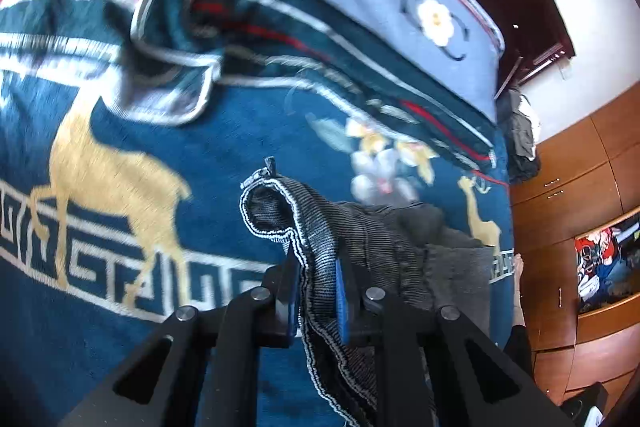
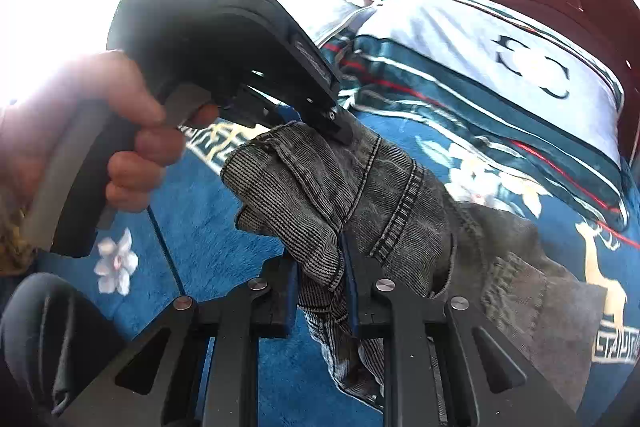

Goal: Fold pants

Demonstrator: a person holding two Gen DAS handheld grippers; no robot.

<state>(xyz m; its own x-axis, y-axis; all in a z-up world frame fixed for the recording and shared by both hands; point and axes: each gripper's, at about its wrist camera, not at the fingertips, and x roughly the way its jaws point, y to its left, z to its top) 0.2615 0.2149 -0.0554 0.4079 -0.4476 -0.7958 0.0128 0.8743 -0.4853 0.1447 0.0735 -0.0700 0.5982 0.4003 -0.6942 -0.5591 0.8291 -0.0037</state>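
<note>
Left gripper [image 1: 318, 291], right gripper [image 2: 322, 291] fingers clamp pants [image 2: 384, 195] edge.

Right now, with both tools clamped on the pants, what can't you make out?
- Pants legs and hems: cut off behind the right tool at the right wrist view's bottom edge.
- Left tool view: far bedding blurred; only a bunched pants edge shows.
- Blanket under the pants: covered.

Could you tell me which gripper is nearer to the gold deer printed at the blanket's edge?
Right. The right gripper grips the pants on the side toward the gold deer; the left gripper holds them farther away.
</note>
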